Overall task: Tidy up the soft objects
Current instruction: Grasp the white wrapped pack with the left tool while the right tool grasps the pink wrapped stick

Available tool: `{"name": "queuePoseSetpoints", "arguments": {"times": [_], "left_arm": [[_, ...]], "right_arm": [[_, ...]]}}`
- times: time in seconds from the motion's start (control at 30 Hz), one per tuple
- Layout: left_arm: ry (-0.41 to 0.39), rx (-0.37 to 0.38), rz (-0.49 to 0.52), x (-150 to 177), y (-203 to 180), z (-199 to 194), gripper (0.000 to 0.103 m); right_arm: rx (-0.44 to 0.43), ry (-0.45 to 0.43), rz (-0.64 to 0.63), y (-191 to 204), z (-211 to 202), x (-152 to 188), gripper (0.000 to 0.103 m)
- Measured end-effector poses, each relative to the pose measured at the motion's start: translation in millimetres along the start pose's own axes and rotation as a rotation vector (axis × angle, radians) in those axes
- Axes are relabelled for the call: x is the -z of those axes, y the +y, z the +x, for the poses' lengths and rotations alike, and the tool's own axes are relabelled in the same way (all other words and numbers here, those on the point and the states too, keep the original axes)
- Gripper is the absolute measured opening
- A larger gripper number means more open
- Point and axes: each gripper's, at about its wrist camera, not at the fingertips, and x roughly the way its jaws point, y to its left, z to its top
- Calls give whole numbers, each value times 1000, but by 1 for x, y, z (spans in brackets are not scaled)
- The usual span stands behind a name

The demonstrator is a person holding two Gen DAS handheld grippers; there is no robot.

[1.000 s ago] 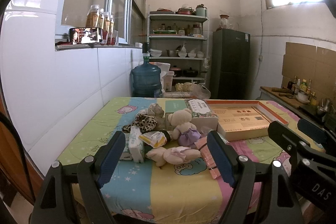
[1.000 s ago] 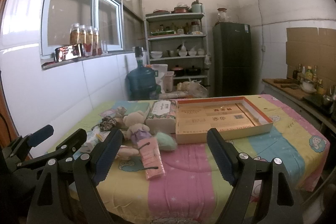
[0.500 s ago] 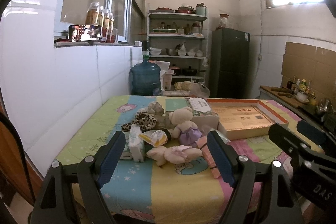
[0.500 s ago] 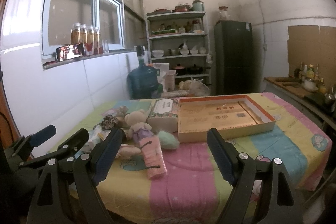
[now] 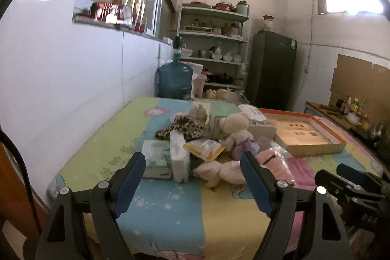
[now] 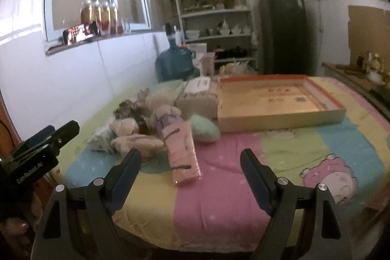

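A heap of soft toys and tissue packs lies at the middle of the worktop [image 5: 170, 206], left of an orange-rimmed tray [image 6: 280, 99]. The nearest, a pale plush toy [image 5: 219, 171], looks light and squashy; pinching its plump middle seems safest. The pink wrapped pack [image 6: 181, 152] may be slippery. The left claw [image 5: 193, 183] and right claw [image 6: 190, 177] both gape empty. Since a second ago, both views have drawn closer to the heap.
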Motion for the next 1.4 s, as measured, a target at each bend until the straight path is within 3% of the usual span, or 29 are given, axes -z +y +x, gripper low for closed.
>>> {"name": "queuePoseSetpoints", "arguments": {"times": [0.5, 0.67, 0.77, 1.07, 1.13, 1.33, 1.4], "left_arm": [[77, 5, -59, -1, 36, 52, 80], [94, 4, -45, -4, 32, 71, 80], [119, 6, -42, -3, 31, 84, 68], [178, 55, -81, 7, 39, 101, 38], [176, 64, -65, 7, 35, 102, 23], [173, 84, -55, 7, 29, 100, 20], [169, 90, -68, 7, 31, 97, 19]], "right_arm": [[-8, 116, -18, -10, 75, 3, 82], [-15, 145, -17, -12, 88, 4, 71], [-28, 164, -18, -13, 93, 5, 59], [-73, 181, -11, -13, 99, 9, 44], [-87, 181, -11, -13, 99, 9, 39], [-124, 182, -16, -10, 96, 10, 20], [-136, 178, -18, -9, 94, 10, 19]]}}
